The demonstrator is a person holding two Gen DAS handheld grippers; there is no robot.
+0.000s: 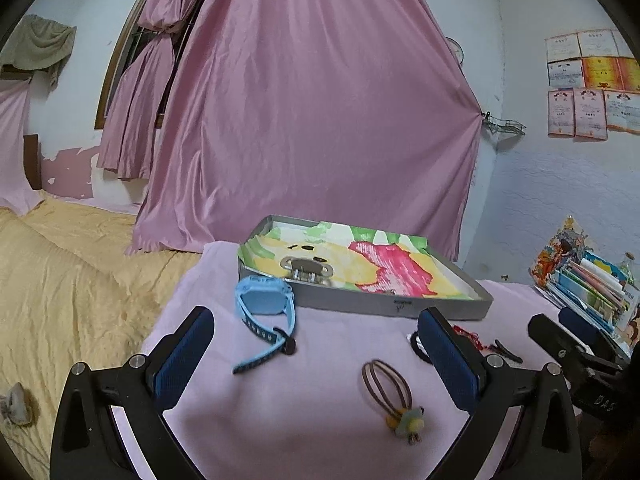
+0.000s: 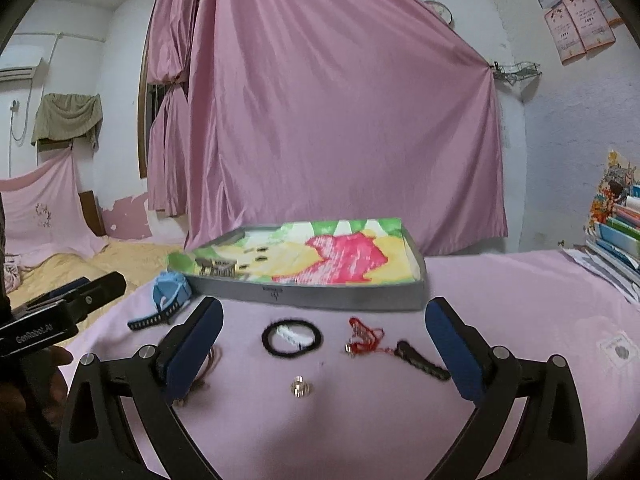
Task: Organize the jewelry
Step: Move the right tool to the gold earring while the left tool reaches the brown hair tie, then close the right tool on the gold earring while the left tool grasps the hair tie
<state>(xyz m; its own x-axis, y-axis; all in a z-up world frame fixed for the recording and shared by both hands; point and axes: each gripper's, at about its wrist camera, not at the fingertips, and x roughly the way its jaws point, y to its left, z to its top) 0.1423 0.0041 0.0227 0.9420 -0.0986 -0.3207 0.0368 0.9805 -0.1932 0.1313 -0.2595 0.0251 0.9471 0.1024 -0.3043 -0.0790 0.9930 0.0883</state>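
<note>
Both claws stand wide apart and empty: the left gripper (image 1: 316,356) and the right gripper (image 2: 324,350) hover low over the pink cloth (image 2: 520,300), gripping nothing. The landmark is the grey tray (image 2: 344,298) lined with a bright drawing; every piece lies in front of it, outside it. The blue watch (image 1: 266,312) sits just beside the tray's near left corner, the brown hair tie (image 1: 390,392) further forward, the black hair band (image 2: 292,338) near the tray's front wall, the red string bracelet (image 2: 362,336) and black hair clip (image 2: 422,360) to its right. A small silver piece (image 2: 300,386), possibly a ring, is too blurred to identify. Risks: a pad catching the cloth and dragging everything, thin loops slipping from wide pads, or the silver piece rolling away.
</note>
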